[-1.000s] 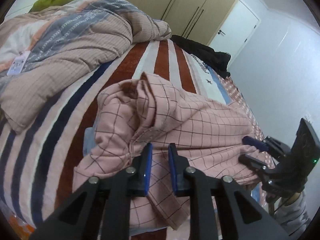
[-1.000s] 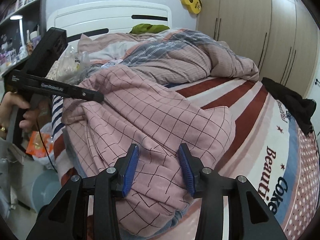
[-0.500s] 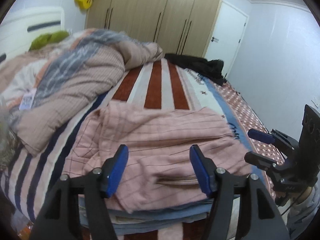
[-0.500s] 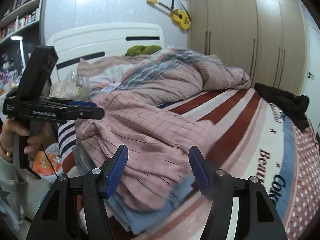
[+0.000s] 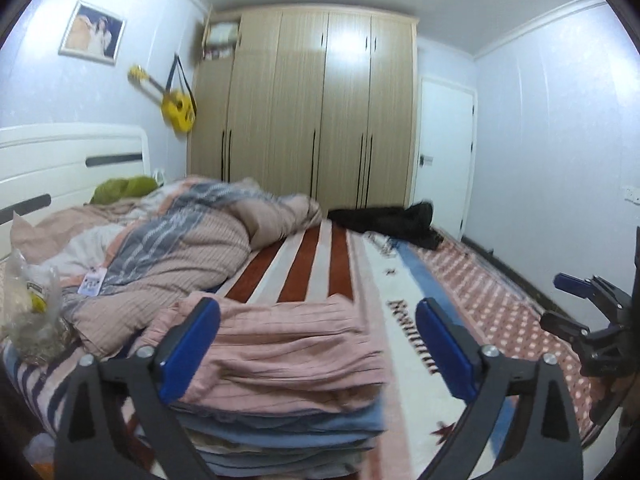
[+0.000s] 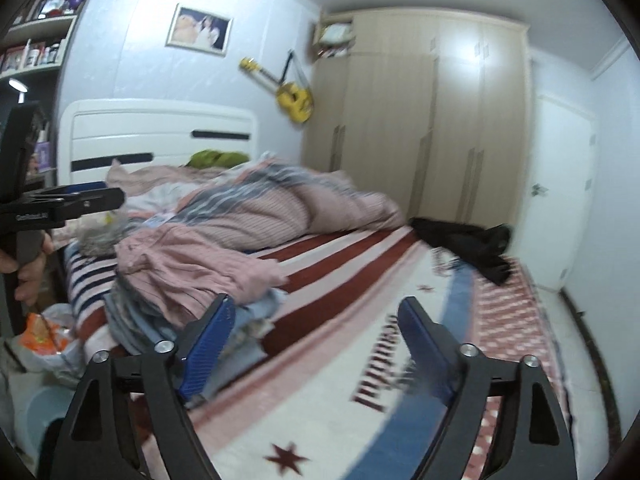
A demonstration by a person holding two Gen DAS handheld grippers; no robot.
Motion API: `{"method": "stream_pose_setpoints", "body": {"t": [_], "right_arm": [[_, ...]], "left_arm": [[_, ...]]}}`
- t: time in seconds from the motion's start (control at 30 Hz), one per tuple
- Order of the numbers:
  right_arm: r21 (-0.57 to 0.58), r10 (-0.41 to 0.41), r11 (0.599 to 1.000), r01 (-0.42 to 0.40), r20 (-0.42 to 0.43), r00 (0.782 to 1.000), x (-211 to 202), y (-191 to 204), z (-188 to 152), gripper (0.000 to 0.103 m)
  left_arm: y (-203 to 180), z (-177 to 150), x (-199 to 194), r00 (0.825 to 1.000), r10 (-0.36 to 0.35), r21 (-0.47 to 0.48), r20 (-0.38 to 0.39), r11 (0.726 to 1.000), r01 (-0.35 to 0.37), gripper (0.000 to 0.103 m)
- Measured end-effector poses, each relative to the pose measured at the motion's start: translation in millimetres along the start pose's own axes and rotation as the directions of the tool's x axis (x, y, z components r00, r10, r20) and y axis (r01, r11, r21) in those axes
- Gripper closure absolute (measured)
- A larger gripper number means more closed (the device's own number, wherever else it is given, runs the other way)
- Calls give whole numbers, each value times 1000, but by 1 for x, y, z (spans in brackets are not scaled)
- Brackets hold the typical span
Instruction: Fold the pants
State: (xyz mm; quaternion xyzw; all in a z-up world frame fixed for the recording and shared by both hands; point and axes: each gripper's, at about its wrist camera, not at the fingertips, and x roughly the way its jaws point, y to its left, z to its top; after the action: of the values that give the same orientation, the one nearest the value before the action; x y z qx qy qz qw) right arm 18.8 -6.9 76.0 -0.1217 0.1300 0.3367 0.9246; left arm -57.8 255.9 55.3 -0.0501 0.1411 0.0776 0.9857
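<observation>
In the left wrist view the left claw (image 5: 318, 344) stands wide apart, its jaws having just been opening, with nothing pressed between the blue pads. The folded pink pants (image 5: 280, 344) lie at lower centre, on top of a stack of folded clothes (image 5: 288, 436) at the near edge of the bed (image 5: 332, 264). Only the stack's right part sits in the gap between the jaws. A rumpled quilt (image 5: 180, 248) fills the left of the frame, with a crinkled plastic bag (image 5: 32, 312) at the left edge. A black garment (image 5: 392, 220) lies at the far side of the bed, before the wardrobe (image 5: 316, 112). A yellow guitar (image 5: 176, 108) hangs on the wall at upper left. The right claw (image 5: 568, 300) shows at the right edge, released.

In the right wrist view the right claw (image 6: 316, 348) is spread, jaws just having been opening, over bare bedspread. The pants (image 6: 192, 264) sit left of centre on the stack (image 6: 160, 320), beside the left pad. The left claw (image 6: 112, 200) juts in from the left edge, a hand (image 6: 32, 272) gripping its handle. An orange bag (image 6: 44, 332) lies on the floor at lower left. The headboard (image 6: 160, 136) stands behind the quilt (image 6: 280, 208).
</observation>
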Motion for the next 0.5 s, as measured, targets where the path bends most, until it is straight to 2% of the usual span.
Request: {"method": "stream_pose_setpoints", "body": {"t": [0.1,0.23,0.33,0.5], "right_arm": [[-2,-73,997,73,29,997,-28,-7,-15,14],[19,-156,988,155,58,986,-68,-7,-47,1],[42,-186,982,184,69,980,-86,-6,-63,0],[40,-223,975,220,71,972,-102,0,-78,0]], "left_arm": [[-27,-18,-11,999,-9,0,50,1000,9,1],[-50,-43,-19,996,-2,11,87,1000,1,1],[-64,-58,-22,996,21,24,83,999,-23,1],[-75,-69,-26,997,-1,29,72,1000,-2,1]]}}
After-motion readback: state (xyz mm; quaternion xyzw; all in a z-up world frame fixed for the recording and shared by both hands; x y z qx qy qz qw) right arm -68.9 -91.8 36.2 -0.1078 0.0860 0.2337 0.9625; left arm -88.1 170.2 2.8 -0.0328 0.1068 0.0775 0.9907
